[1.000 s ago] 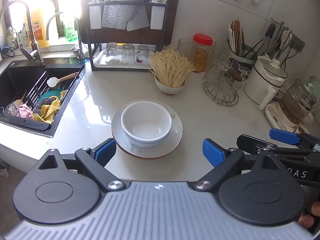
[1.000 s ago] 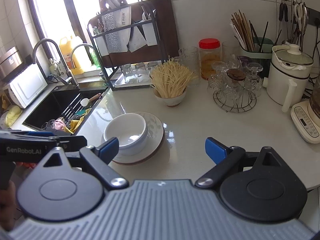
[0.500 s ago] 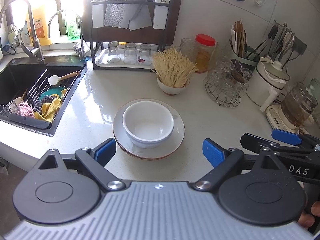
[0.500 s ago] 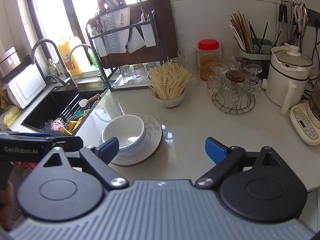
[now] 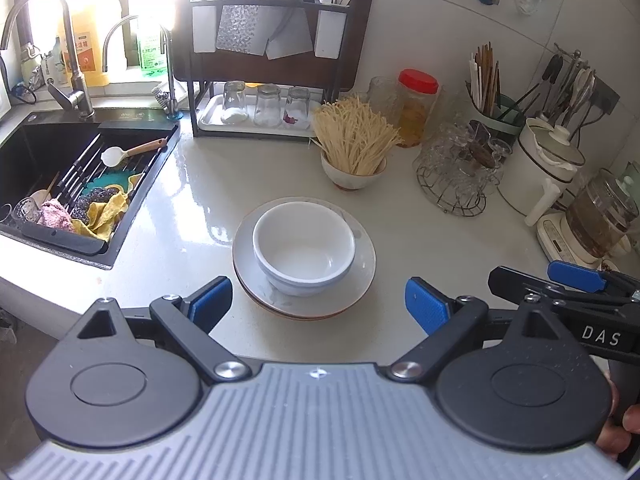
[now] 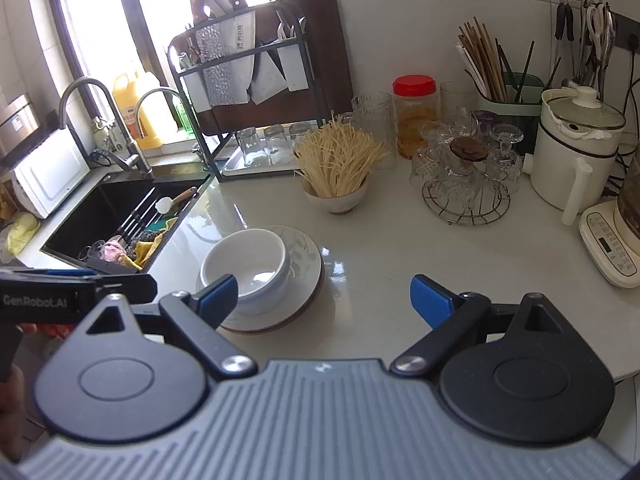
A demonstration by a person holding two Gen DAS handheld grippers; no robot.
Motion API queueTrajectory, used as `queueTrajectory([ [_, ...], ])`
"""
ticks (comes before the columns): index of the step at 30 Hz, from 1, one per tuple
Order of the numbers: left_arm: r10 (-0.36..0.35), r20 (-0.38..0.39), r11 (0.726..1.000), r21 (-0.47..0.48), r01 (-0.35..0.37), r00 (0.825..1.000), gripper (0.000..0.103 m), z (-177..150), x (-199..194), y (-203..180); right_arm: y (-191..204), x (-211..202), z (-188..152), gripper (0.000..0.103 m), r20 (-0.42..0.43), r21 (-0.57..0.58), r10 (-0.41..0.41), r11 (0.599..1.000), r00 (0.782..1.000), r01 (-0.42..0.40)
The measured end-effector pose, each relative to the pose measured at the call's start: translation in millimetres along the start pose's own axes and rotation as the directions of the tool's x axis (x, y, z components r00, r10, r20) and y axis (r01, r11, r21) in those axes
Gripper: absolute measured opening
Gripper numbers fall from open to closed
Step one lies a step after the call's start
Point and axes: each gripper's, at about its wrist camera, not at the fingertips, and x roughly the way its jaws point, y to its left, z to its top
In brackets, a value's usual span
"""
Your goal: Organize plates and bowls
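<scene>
Left gripper (image 5: 318, 306) and right gripper (image 6: 324, 298) spread, empty; glossy round white bowl (image 5: 304, 254) sits on stacked plates (image 5: 362, 276), possibly two; bare countertop (image 5: 200, 200) surrounds.

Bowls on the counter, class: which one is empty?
The white bowl sitting on the plates, nearest the tools; the smaller bowl behind it is stuffed with noodles.
</scene>
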Motion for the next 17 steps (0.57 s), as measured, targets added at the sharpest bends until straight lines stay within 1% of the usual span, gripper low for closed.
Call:
queueTrajectory([
  [17,-0.007,-0.001,1.000,0.012,0.007,1.000,0.095,2.6,1.6,-2.1,-1.4,1.2,0.1,0.094,0.000,0.006,-0.002,1.000,1.000,0.002],
])
